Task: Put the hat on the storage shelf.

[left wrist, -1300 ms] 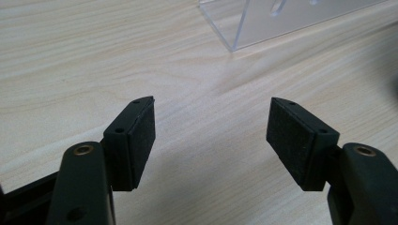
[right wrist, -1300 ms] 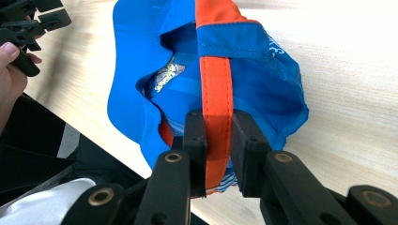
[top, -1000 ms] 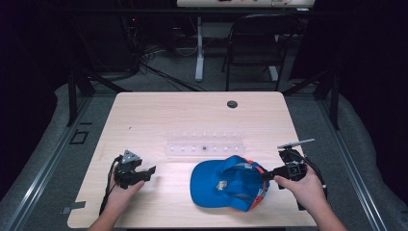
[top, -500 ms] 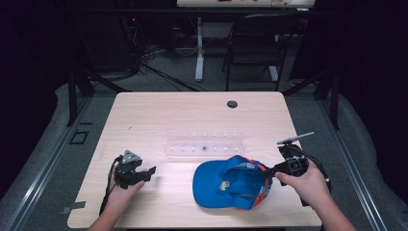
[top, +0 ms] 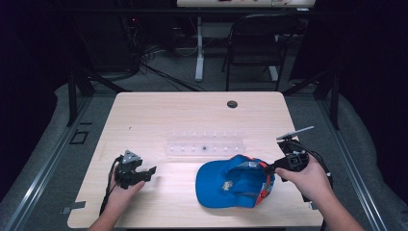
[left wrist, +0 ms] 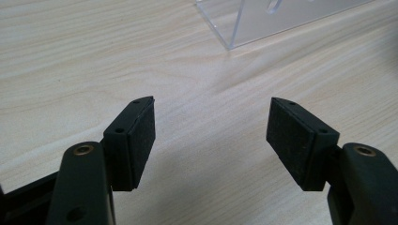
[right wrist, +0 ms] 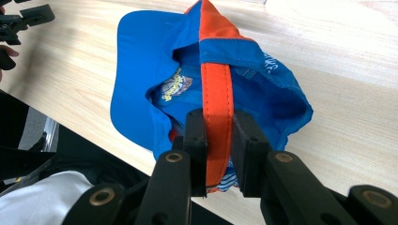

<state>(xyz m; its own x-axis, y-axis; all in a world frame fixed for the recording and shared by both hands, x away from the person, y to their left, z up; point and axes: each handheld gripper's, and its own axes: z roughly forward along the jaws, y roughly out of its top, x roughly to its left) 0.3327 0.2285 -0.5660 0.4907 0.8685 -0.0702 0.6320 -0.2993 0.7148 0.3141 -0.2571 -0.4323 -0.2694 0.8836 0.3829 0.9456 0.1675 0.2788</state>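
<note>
My left gripper [top: 144, 174] sits idle, jaws wide apart over bare table [top: 192, 115], with the clear rack [top: 204, 143] ahead of it. Off to its right lies the blue cap [top: 231, 185], soft and light, so I expect it to sag. My right gripper [right wrist: 218, 140] is clamped on its orange strap [right wrist: 213, 89], a firm hold.

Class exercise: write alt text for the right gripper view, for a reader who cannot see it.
The right gripper has its two black jaws shut on the orange strap of a blue cap, which lies partly on a light wooden table. The left gripper sits at the top left corner.
</note>
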